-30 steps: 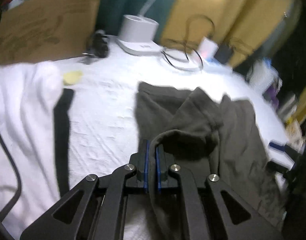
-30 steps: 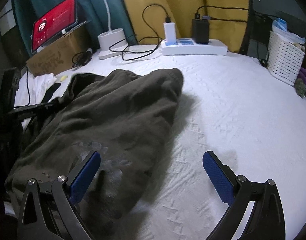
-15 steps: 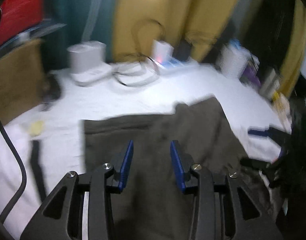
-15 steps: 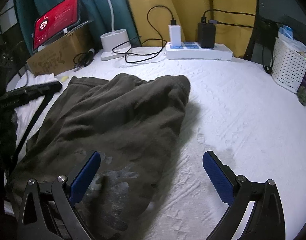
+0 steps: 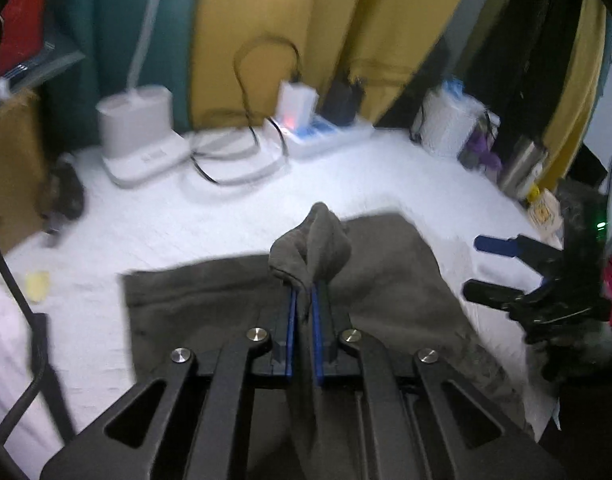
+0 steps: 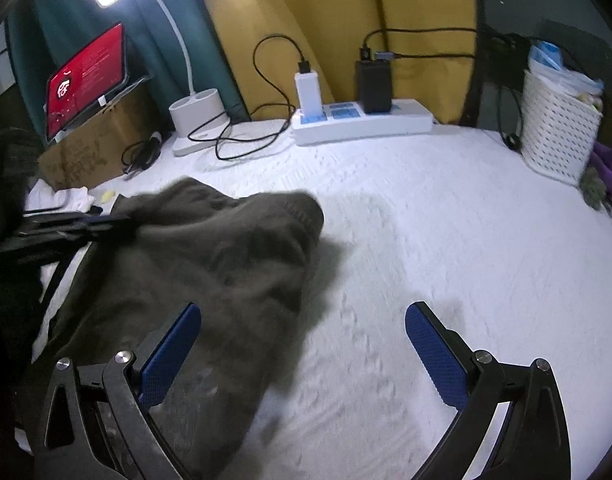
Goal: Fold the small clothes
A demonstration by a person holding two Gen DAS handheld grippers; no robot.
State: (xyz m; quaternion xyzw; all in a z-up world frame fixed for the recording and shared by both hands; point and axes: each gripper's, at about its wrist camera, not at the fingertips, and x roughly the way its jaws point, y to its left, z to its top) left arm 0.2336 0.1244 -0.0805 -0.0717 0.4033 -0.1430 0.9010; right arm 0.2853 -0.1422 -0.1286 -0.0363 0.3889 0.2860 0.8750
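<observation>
A dark olive-grey garment (image 5: pixel 385 280) lies on the white bedspread (image 5: pixel 166 232); it also shows in the right wrist view (image 6: pixel 226 256). My left gripper (image 5: pixel 302 300) is shut on a bunched fold of the garment, lifted above the rest of the cloth. It appears at the left of the right wrist view (image 6: pixel 86 226). My right gripper (image 6: pixel 302 344) is open and empty, over the garment's right edge and the bedspread. It shows in the left wrist view (image 5: pixel 505 268) at the right.
At the back stand a white lamp base (image 6: pixel 198 120), looped black cables (image 6: pixel 242 140), a power strip with chargers (image 6: pixel 361 120), a cardboard box with a red tablet (image 6: pixel 86 76), and a white basket (image 6: pixel 557 136) at right. White cloth (image 5: pixel 10 344) lies at left.
My left gripper was shut on the garment, opened half a second ago, and is now shut again on a raised fold. The right gripper stayed open.
</observation>
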